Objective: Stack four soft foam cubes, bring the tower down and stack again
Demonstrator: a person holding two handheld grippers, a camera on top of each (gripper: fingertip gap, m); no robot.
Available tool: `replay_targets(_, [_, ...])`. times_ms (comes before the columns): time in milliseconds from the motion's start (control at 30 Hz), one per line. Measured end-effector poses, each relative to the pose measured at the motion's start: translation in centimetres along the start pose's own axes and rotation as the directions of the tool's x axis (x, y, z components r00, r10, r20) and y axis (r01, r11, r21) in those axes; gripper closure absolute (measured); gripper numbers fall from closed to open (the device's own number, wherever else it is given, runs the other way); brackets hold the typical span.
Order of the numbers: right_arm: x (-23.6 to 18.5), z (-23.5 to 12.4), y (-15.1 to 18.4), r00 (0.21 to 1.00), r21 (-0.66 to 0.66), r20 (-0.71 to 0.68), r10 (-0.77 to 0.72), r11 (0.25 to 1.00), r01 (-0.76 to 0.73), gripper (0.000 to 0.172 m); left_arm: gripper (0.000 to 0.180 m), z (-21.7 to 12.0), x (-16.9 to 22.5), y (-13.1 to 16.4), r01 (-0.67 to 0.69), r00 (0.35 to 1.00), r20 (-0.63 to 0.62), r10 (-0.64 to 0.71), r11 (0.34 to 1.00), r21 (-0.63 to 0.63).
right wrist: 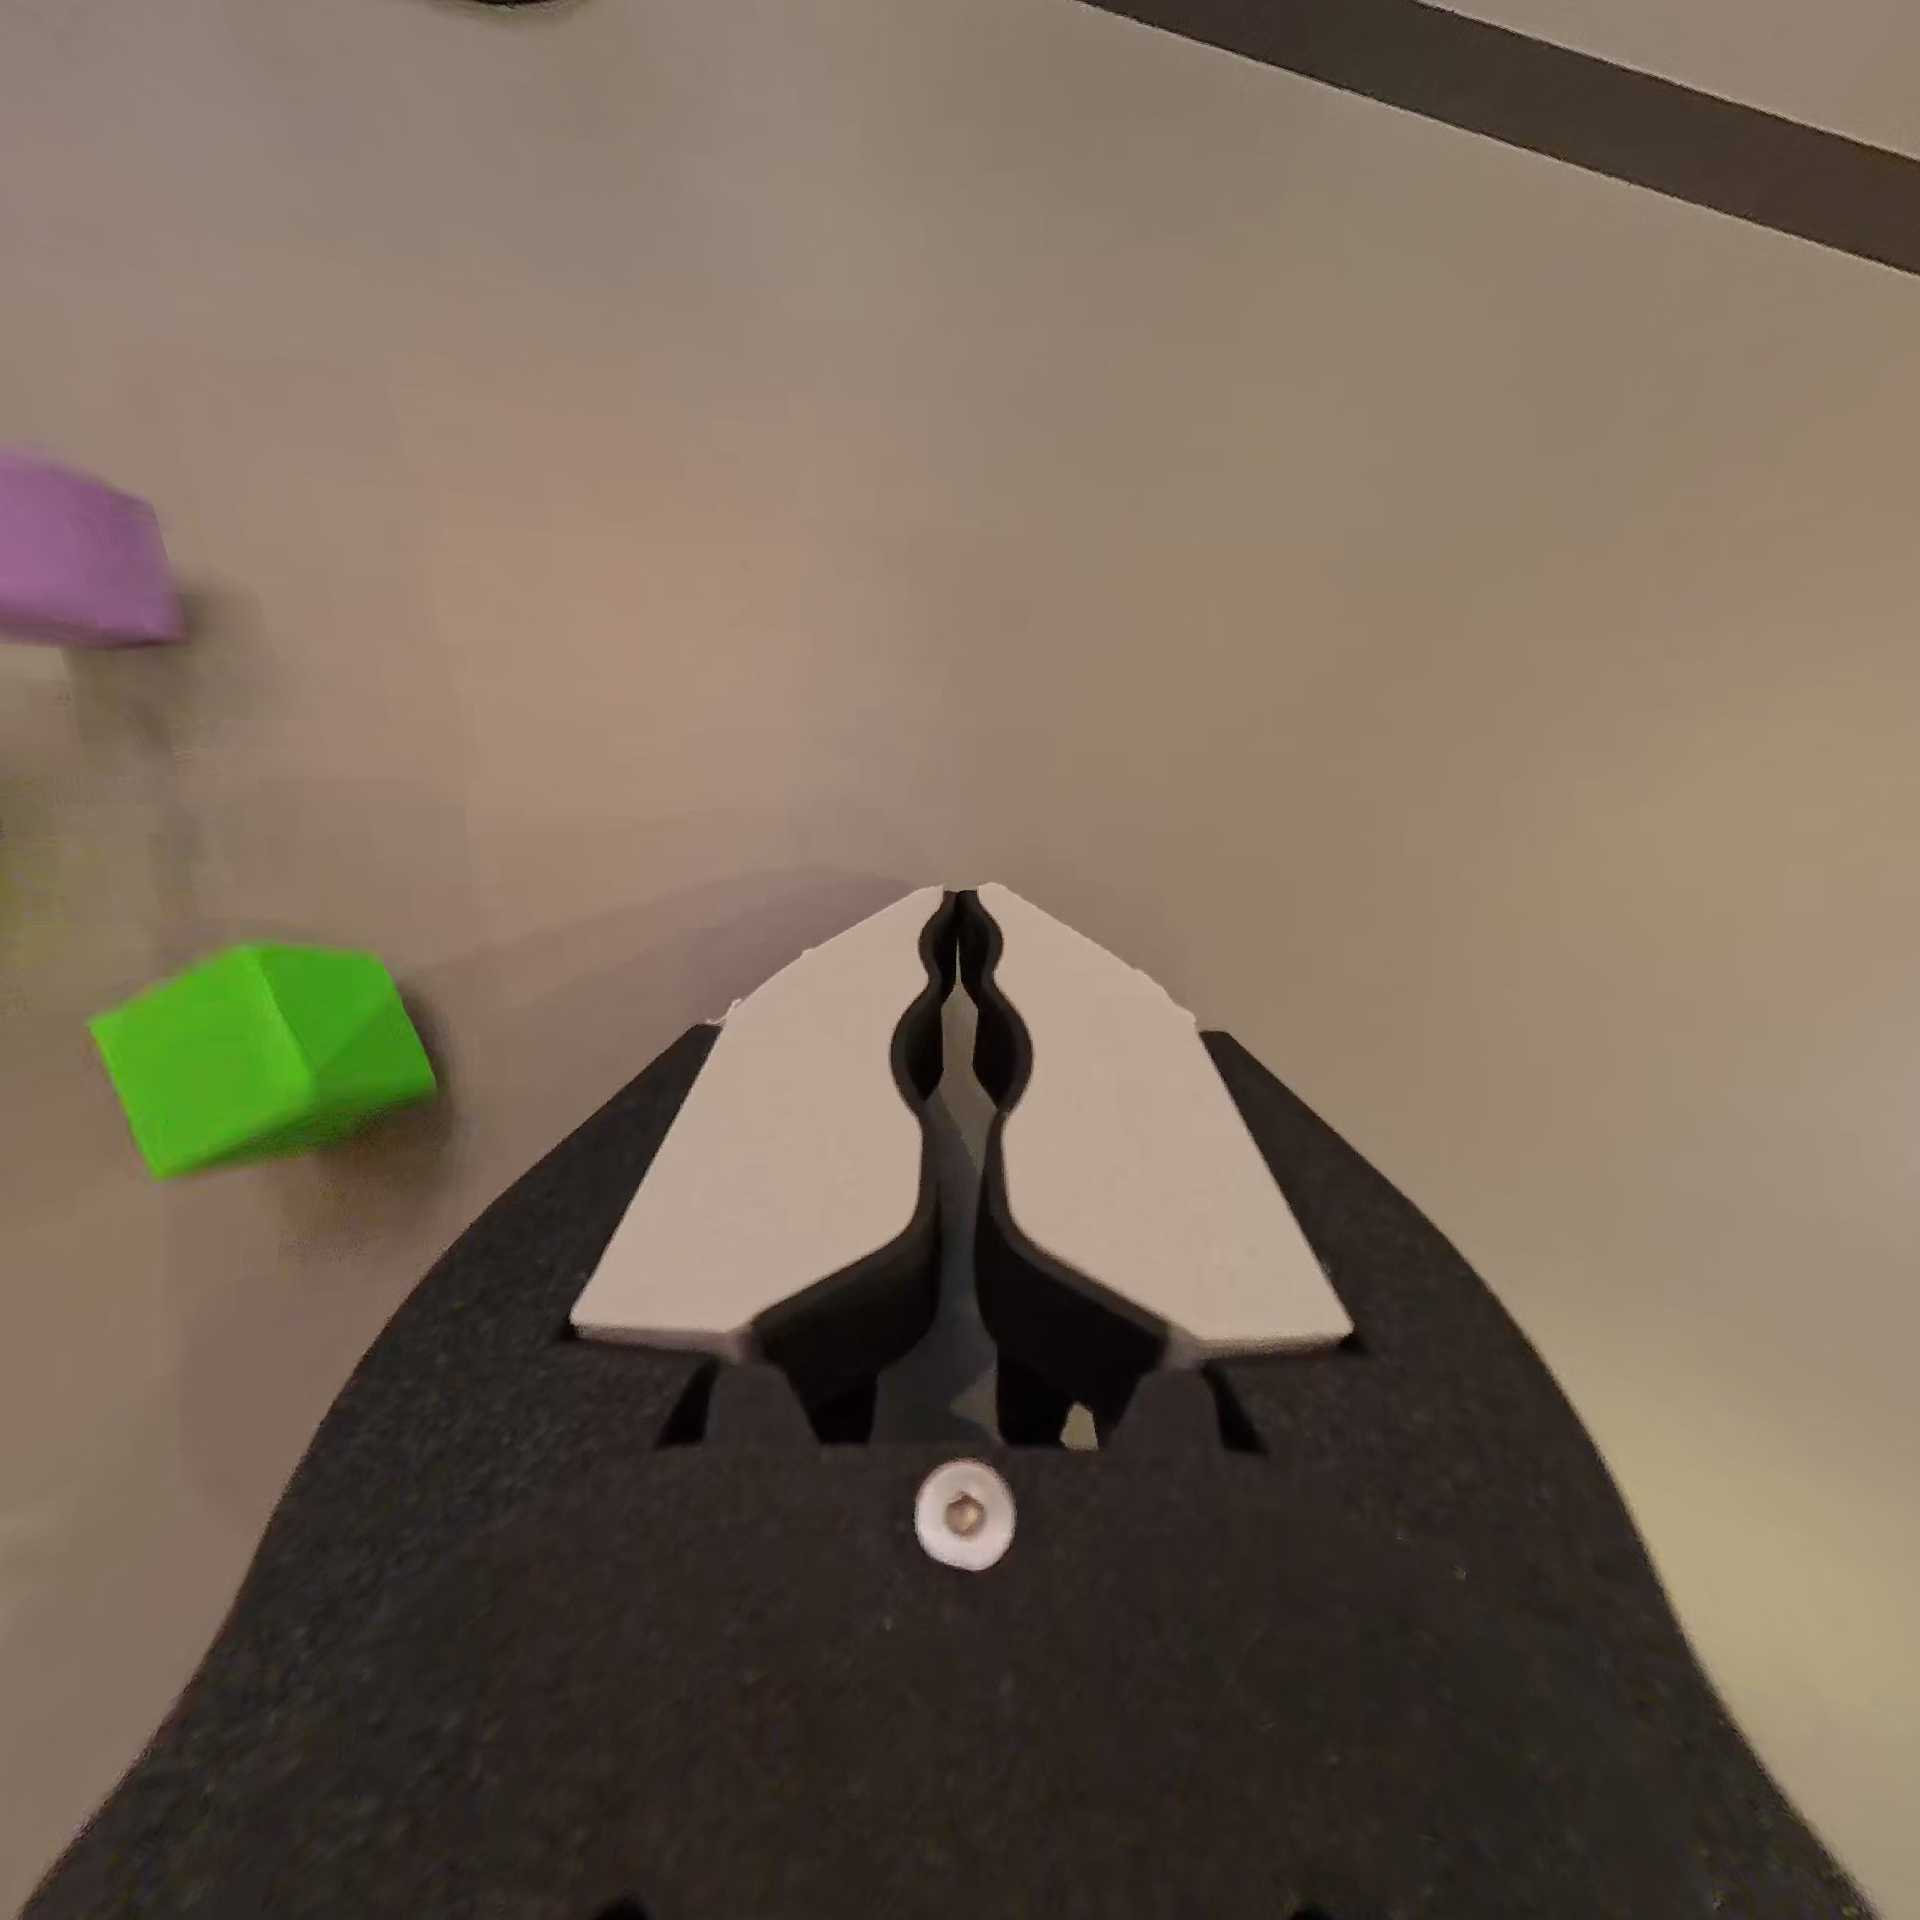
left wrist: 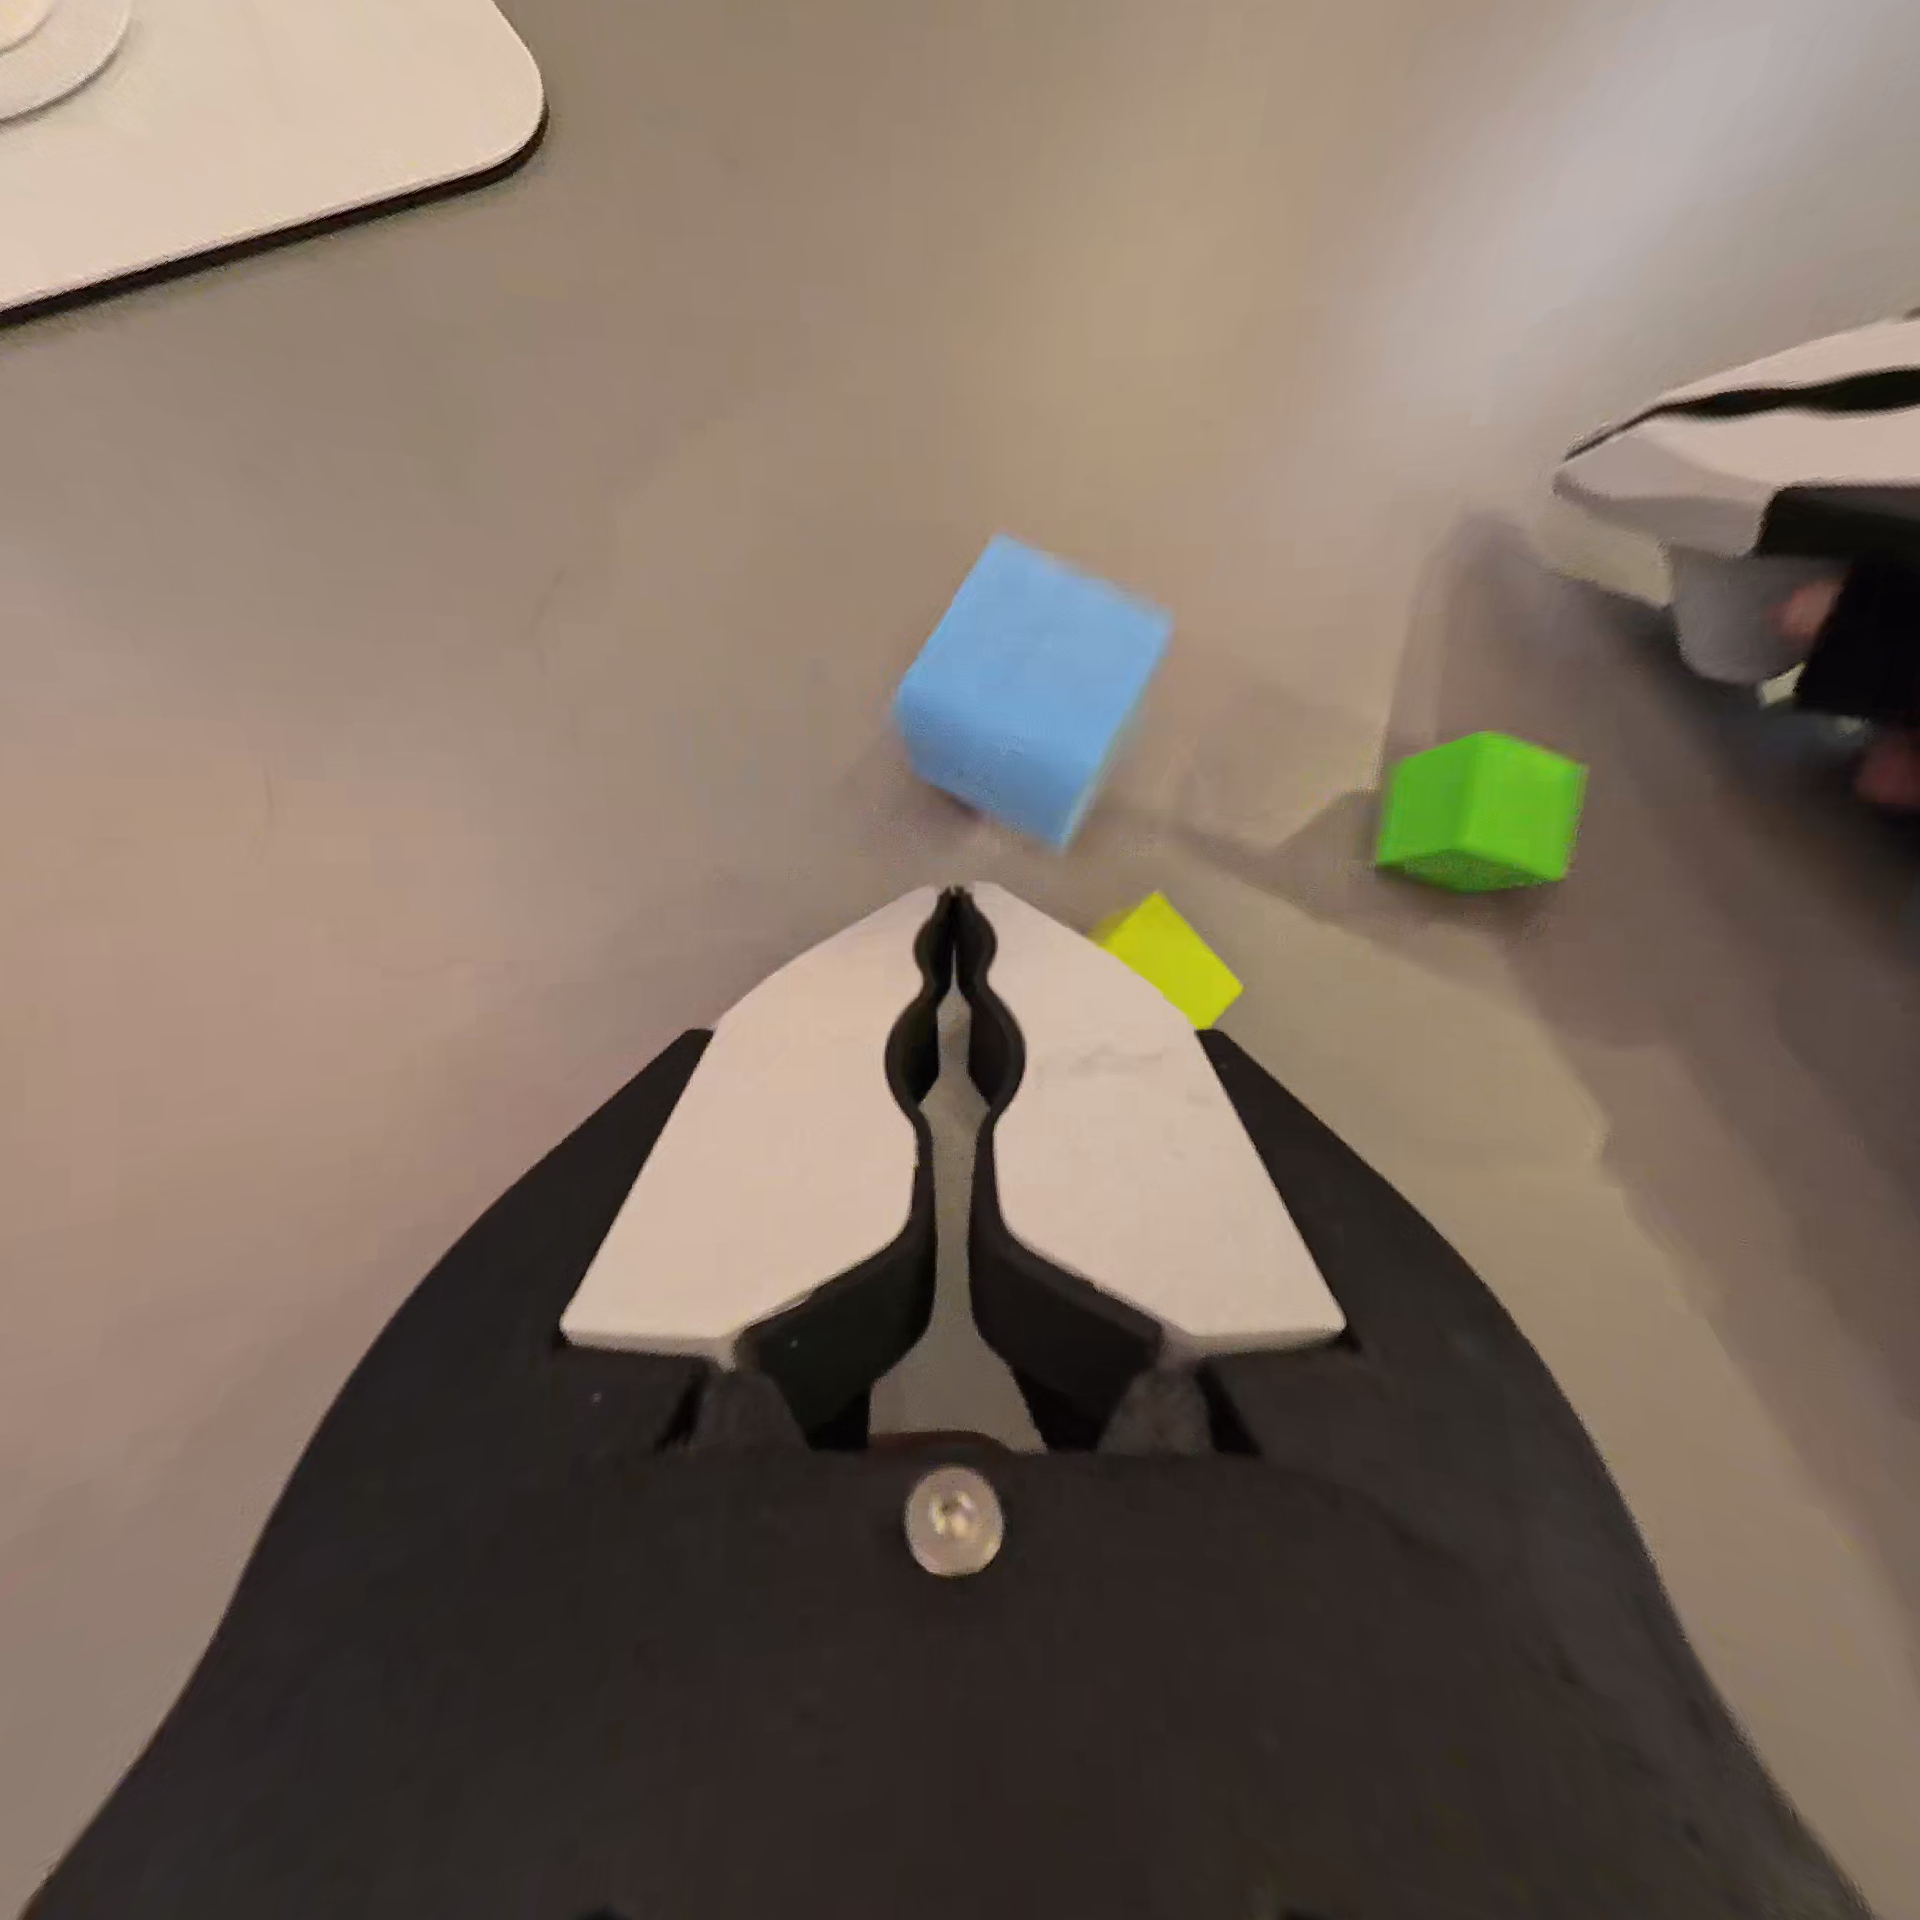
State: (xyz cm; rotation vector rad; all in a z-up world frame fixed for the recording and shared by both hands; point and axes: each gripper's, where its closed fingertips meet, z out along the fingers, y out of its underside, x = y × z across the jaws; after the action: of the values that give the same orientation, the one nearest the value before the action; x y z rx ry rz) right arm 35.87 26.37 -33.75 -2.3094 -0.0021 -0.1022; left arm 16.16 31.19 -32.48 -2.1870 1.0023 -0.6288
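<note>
With fingers (left wrist: 914, 997) pressed together on nothing, hovering over the grey table (left wrist: 520, 727) near blue (left wrist: 1023, 691), yellow (left wrist: 1174, 961) and green foam cubes (left wrist: 1481, 810). Likewise closed and bare on the right gripper (right wrist: 956, 894), well apart from the purple foam cube (right wrist: 78, 561).

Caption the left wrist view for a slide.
Shut, empty left gripper over scattered blue, yellow and green foam cubes.
</note>
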Motion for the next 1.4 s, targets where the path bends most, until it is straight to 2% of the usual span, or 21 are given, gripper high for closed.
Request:
replay_targets(33, [0.5,-0.2,0.0,1.0,0.009,-0.005,0.016,1.0,-0.016,0.172,0.18,-0.1,-0.3,0.3,-0.014,1.0,0.006,0.014,1.0,-0.003])
replay_targets(200, [2.3,-0.2,0.1,0.995,0.025,0.005,0.096,0.995,-0.096,0.172,0.18,-1.9,-5.6,3.3,0.048,0.997,0.066,-0.048,0.999,-0.007])
replay_targets(333, [2.5,-0.2,0.2,0.995,0.02,0.01,0.102,0.995,-0.102,0.172,0.18,-3.9,-9.8,4.1,0.073,0.989,0.127,-0.074,0.997,0.017])
replay_targets(400, [2.3,-0.1,0.3,0.996,0.018,0.015,0.093,0.995,-0.094,0.172,0.18,-4.5,-11.1,4.2,0.095,0.987,0.128,-0.098,0.995,0.033])
replay_targets(633, [1.5,-0.1,0.3,0.996,0.009,0.049,0.073,0.997,-0.073,0.167,0.18,-6.7,-15.6,5.2,0.063,0.96,0.271,-0.074,0.997,0.046])
replay_targets(833, [-0.4,-0.1,-0.8,0.993,0.045,0.113,0.038,0.998,-0.043,0.152,0.18,-8.0,-17.8,6.1,0.03,0.952,0.302,-0.039,0.999,0.034])
replay_targets(967, [-3.6,-1.4,-3.0,0.969,0.14,0.238,-0.063,0.99,0.029,0.141,0.18,-8.8,-18.9,6.0,-0.114,0.896,0.432,0.1,0.993,0.006])
replay_targets(1100, [-8.6,-3.2,-4.4,0.903,0.213,0.338,-0.267,0.956,0.203,0.138,0.18,-8.1,-18.3,6.3,-0.241,0.842,0.476,0.254,0.966,-0.089])
replay_targets(1233, [-13.4,-3.8,-4.3,0.811,0.231,0.384,-0.441,0.896,0.378,0.133,0.18,-8.4,-18.1,5.9,-0.232,0.86,0.458,0.225,0.972,-0.043])
replay_targets(1400, [-17.8,-2.6,-3.7,0.729,0.204,0.394,-0.56,0.827,0.525,0.125,0.18,-8.4,-17.8,5.8,-0.239,0.868,0.442,0.226,0.971,-0.029])
